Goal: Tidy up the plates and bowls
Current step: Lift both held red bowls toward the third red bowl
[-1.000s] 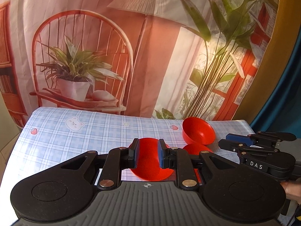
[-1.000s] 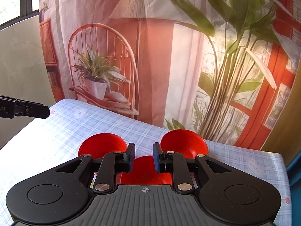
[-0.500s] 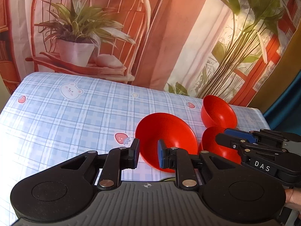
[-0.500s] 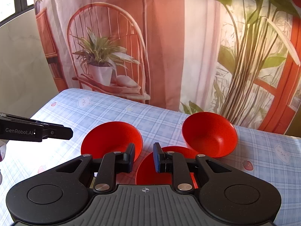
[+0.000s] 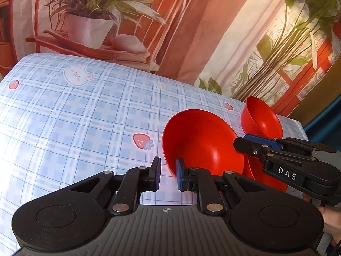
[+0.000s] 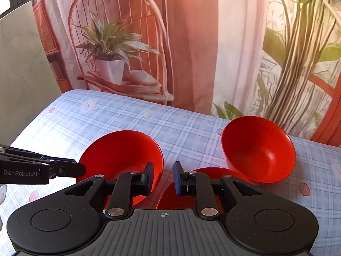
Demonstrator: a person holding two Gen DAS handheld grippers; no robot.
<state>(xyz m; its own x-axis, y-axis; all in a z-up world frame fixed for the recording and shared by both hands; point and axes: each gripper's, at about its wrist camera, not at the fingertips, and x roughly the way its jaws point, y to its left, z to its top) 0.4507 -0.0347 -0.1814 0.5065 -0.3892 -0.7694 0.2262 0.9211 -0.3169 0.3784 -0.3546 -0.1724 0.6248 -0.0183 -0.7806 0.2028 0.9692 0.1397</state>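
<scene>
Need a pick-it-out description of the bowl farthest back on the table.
On the blue plaid tablecloth, three red dishes cluster toward the right end. The target bowl sits rearmost, nearest the printed curtain backdrop. It is the deepest, unlike the wider bowl to its left and the low dish in front.

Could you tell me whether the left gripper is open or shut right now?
Open. The left gripper shows cloth between its jaws, beside the wide red bowl, gripping nothing.

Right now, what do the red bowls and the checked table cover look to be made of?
The left bowl and the deep right bowl look like moulded plastic: uniform red, thin rims, soft glossy highlights, though melamine is possible. The table cover looks like printed vinyl or oilcloth, smooth with a faint sheen.
</scene>
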